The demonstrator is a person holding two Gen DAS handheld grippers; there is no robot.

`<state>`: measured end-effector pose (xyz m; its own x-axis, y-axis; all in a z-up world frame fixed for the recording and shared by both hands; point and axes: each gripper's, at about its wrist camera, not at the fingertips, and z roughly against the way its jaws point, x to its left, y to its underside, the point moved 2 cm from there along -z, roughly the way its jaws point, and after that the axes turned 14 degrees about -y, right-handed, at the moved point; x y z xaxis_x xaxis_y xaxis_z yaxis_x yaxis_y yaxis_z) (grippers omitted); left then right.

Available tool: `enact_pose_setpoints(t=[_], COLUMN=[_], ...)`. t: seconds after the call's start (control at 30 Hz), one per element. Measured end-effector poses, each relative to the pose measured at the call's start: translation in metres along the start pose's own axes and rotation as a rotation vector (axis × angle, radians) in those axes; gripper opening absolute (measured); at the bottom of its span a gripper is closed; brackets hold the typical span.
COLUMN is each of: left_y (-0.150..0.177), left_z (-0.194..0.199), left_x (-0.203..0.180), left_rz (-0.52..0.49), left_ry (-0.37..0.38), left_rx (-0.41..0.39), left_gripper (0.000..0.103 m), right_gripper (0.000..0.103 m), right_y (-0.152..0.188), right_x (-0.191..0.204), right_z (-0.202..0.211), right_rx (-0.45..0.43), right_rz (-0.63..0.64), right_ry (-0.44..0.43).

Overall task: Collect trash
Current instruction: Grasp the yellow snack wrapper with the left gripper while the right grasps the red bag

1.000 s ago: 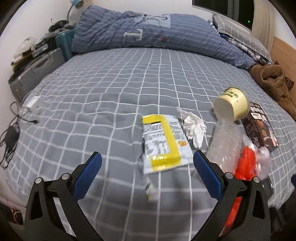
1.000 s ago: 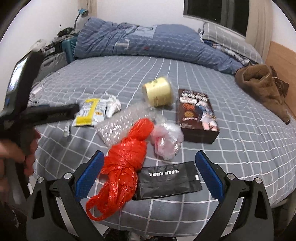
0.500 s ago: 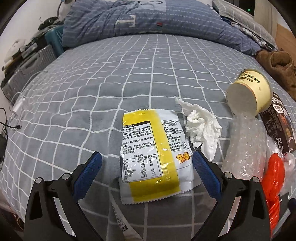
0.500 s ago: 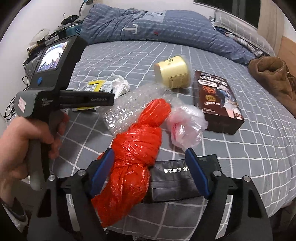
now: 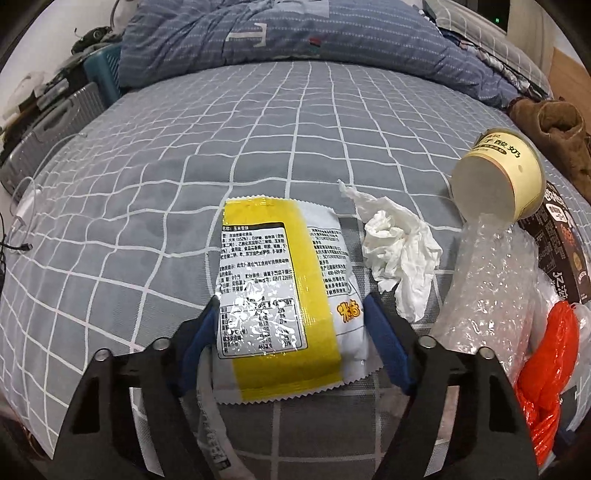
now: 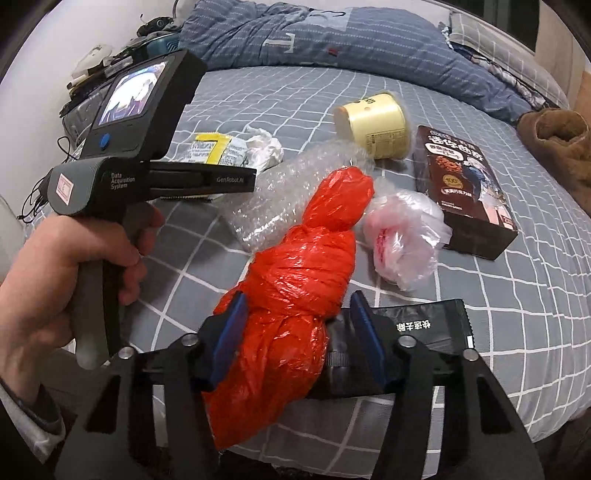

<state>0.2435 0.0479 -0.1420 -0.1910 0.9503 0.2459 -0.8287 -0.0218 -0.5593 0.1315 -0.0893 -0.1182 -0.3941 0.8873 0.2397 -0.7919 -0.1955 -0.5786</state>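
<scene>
A yellow and white snack wrapper (image 5: 280, 291) lies flat on the grey checked bed. My left gripper (image 5: 291, 325) is partly closed around its near end, a blue pad at each side edge. A crumpled white tissue (image 5: 399, 240) lies just right of it. My right gripper (image 6: 295, 332) is partly closed around a knotted red plastic bag (image 6: 295, 280); the left pad touches it, the right pad stands just off it. A black pouch (image 6: 424, 328) lies under the right finger. The left gripper body (image 6: 147, 181) shows in the right wrist view.
A yellow paper cup (image 6: 373, 122) lies on its side beside bubble wrap (image 6: 288, 195), a clear plastic bag (image 6: 402, 232) and a dark box (image 6: 465, 188). A blue duvet (image 5: 295, 33) is piled at the far end. A brown garment (image 6: 554, 140) lies at right. Suitcases (image 5: 48, 125) stand at left.
Both grippers moved forward and down and narrowed: the left one now straddles the wrapper, the right one now straddles the red bag.
</scene>
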Motion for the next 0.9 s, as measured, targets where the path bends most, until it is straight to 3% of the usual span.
enact_pose_setpoints(t=[0.33,0.6,0.9], left_y=[-0.002,-0.008,-0.007], left_z=[0.003,0.018,0.054], left_x=[0.01,0.023,0.018], left_rz=[0.031,0.064,0.042], left_ry=[0.009,0.046,0.029], left_rx=[0.007,-0.019,-0.079], left_gripper=[0.052,0.05,0.05], right_gripper=[0.036,0.035,0.035], right_y=[0.002,-0.003,-0.009], right_x=[0.001,-0.002,-0.008], right_z=[0.0,0.014,0.028], right_rx=[0.005,-0.039,-0.081], right_rz=[-0.001,-0.014,-0.024], right_ry=[-0.012,-0.015,-0.011])
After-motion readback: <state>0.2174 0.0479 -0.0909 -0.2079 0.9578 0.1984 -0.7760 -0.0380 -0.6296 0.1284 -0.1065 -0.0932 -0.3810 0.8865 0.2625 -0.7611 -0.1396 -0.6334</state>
